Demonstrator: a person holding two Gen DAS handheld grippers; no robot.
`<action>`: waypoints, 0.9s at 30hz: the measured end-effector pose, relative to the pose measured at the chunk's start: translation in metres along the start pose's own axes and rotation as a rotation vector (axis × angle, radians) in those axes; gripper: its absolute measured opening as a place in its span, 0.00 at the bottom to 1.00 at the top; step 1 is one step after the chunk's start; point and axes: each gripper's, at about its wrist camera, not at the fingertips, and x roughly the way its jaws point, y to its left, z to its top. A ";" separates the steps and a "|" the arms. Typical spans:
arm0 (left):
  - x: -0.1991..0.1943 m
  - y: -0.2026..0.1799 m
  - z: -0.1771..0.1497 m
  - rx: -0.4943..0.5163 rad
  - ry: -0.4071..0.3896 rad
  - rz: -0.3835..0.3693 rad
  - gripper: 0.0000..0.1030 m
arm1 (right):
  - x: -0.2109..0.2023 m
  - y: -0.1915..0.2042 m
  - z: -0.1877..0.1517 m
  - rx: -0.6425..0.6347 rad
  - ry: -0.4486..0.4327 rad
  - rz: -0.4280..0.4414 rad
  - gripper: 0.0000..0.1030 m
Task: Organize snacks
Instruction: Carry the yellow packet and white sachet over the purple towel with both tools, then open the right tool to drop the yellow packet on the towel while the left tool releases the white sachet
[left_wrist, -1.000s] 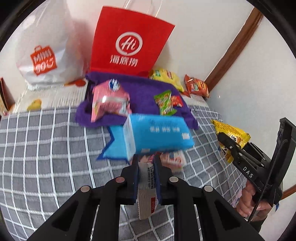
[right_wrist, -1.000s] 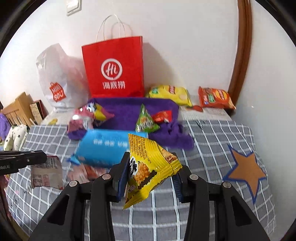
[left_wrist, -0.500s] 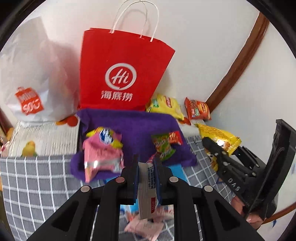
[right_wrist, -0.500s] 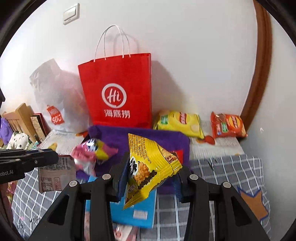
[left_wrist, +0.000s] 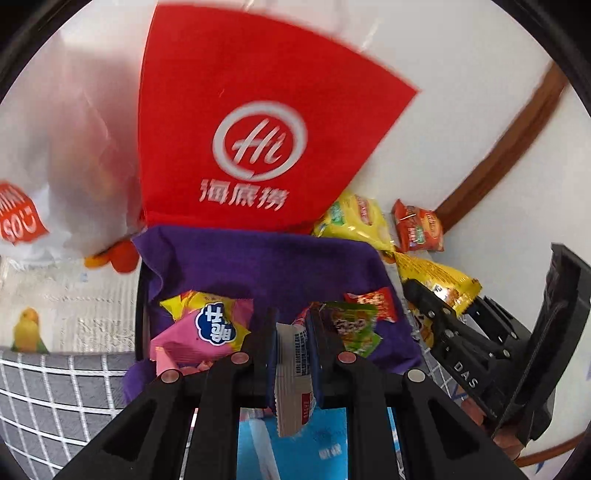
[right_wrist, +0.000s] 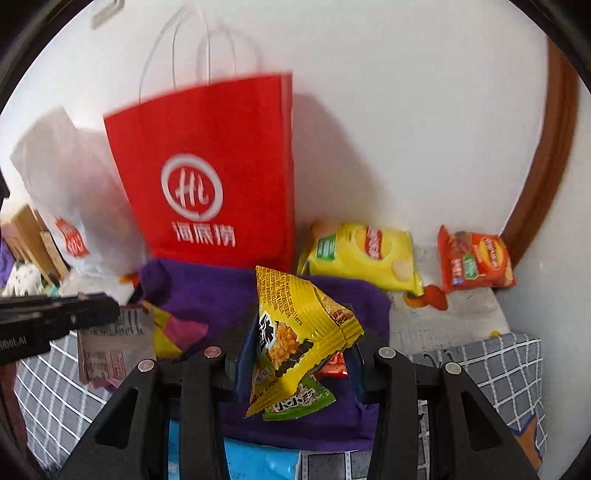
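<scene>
We are taking the purple cloth tray (right_wrist: 207, 291) as our landmark, since both snacks seem bound for it. Behind it the red paper bag (right_wrist: 221, 177) is standing against the wall, with a white plastic bag (left_wrist: 74, 147) to the left of that. The surface under the tray is looking like a bed in a grey checked cover (left_wrist: 55, 380) (no counter here).

Right of the tray's back edge, a yellow chip bag (right_wrist: 365, 254) and an orange chip bag (right_wrist: 472, 258) are lying by the wall. Inside the tray a pink snack pack (left_wrist: 207, 328) is resting at the left, a green packet (left_wrist: 354, 325) and a small red packet (left_wrist: 373, 302) at the right.

We are holding the right hand-held gripper (right_wrist: 295, 350) partly closed on a yellow pillow-shaped snack bag (right_wrist: 295, 325), its long axis upright, poised over the tray's near right part. The left hand-held gripper (left_wrist: 291, 354) is clamped fully down on a thin white sachet (left_wrist: 293, 373), also upright, above the tray's near edge.

The tray is lying directly ahead of and below both; we judge the two about equally near.
</scene>
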 end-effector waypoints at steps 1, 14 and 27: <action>0.008 0.003 0.001 -0.004 0.022 0.006 0.14 | 0.007 0.000 -0.003 -0.007 0.011 -0.004 0.40; 0.030 0.018 0.002 -0.039 0.069 0.022 0.14 | 0.047 -0.012 -0.013 0.019 0.100 -0.021 0.40; 0.040 0.022 0.003 -0.051 0.096 0.031 0.14 | 0.052 -0.009 -0.015 0.004 0.132 -0.024 0.40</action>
